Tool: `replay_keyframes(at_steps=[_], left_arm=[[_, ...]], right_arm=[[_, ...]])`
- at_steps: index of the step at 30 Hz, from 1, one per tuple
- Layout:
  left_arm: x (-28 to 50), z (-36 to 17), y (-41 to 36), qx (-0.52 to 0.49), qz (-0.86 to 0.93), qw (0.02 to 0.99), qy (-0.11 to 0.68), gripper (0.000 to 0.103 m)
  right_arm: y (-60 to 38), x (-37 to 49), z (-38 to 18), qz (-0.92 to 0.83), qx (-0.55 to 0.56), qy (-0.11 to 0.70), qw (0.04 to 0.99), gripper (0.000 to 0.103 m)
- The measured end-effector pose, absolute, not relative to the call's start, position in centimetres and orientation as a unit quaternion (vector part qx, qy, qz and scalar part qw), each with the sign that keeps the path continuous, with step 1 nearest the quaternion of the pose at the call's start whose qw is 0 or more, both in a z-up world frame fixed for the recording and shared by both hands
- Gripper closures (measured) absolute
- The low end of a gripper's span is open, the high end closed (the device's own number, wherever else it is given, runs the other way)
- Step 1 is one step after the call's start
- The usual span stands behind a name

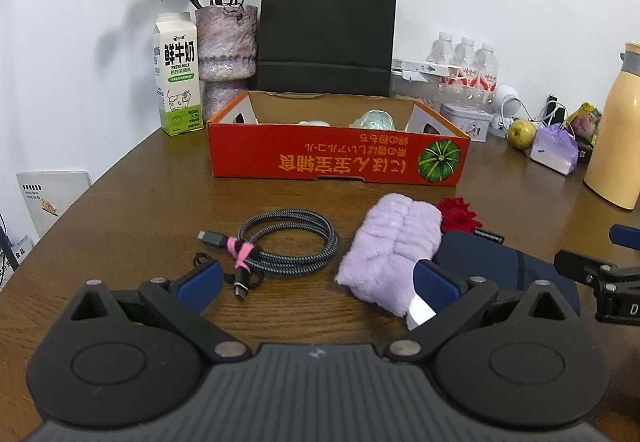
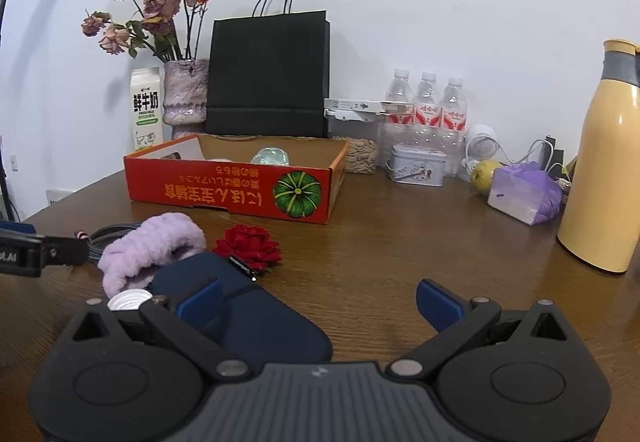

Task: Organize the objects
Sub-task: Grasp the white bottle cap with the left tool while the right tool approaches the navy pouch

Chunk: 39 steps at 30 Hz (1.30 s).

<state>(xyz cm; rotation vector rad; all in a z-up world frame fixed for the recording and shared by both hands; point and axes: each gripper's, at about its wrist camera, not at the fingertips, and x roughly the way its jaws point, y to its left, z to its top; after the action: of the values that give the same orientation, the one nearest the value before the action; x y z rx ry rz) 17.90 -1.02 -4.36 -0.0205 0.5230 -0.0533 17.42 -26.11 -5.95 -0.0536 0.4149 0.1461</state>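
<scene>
A red cardboard box (image 1: 340, 158) (image 2: 224, 186) stands open on the brown table, with a pale glassy object (image 1: 374, 120) (image 2: 272, 156) inside. In front of it lie a coiled braided cable (image 1: 286, 242), a fluffy lilac band (image 1: 394, 250) (image 2: 150, 246), a red fabric flower (image 1: 458, 214) (image 2: 248, 246) and a dark blue pouch (image 1: 500, 262) (image 2: 248, 310). My left gripper (image 1: 316, 282) is open above the table, between the cable and the lilac band. My right gripper (image 2: 320, 302) is open too, its left finger over the blue pouch. Neither holds anything.
Along the wall stand a milk carton (image 1: 176, 74), a vase of dried roses (image 1: 226, 42), a black paper bag (image 1: 326, 30), water bottles (image 2: 428, 106), a tin (image 2: 418, 164), a pear (image 2: 482, 170), a purple packet (image 2: 524, 194) and a tall yellow flask (image 2: 604, 170).
</scene>
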Motion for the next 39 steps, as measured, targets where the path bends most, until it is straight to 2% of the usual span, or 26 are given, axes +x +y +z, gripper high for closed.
replay_keyframes(at_steps=[25, 27, 30, 31, 39], left_arm=[[20.1, -7.3, -7.6, 0.030, -0.048, 0.941, 0.334, 0.000], [20.1, -7.3, -7.7, 0.022, -0.049, 0.940, 0.336, 0.006], [19.6, -7.2, -7.9, 0.023, -0.053, 0.943, 0.328, 0.039], [19.4, -7.1, -7.8, 0.018, -0.056, 0.944, 0.325, 0.054], [17.8, -6.9, -6.7, 0.009, -0.084, 0.943, 0.322, 0.058]], right_arm=[[-27.4, 18.3, -6.6, 0.058, 0.005, 0.234, 0.970, 0.000], [-27.3, 18.3, -6.6, 0.058, 0.004, 0.235, 0.970, 0.000], [-27.3, 18.4, -6.6, 0.059, 0.004, 0.238, 0.970, 0.000], [-27.3, 18.4, -6.6, 0.059, 0.004, 0.239, 0.969, 0.000], [-27.6, 18.8, -6.7, 0.056, 0.010, 0.248, 0.967, 0.000]])
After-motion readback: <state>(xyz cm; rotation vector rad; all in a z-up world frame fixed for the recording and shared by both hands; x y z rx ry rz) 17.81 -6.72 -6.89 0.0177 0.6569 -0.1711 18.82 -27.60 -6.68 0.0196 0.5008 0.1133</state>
